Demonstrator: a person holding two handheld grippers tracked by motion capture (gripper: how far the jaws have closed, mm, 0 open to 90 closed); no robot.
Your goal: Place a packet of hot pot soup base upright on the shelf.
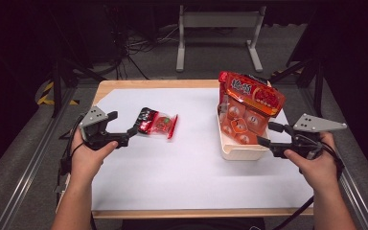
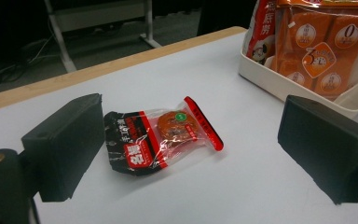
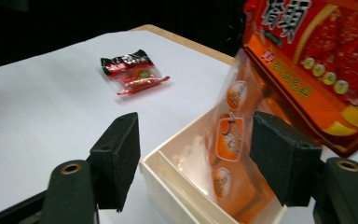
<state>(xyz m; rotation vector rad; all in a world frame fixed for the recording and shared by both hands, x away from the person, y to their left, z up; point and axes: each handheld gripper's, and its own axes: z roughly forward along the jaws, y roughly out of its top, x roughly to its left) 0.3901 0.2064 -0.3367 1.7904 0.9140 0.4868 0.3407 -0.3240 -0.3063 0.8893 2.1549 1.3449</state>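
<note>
One snack packet point(image 1: 157, 123) on the left of the white sheet | left gripper point(image 1: 133, 129) wide open right beside it, empty | right gripper point(image 1: 265, 134) open at the bin point(image 1: 239, 152) | light, crinkly, slippery film, I'd pinch the flat sealed edge

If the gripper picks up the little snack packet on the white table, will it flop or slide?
The snack packet looks like thin crinkly film, so it would probably flop and feel light. Its glossy surface might slip between the left gripper pads. It lies flat, so rolling seems unlikely.
</note>
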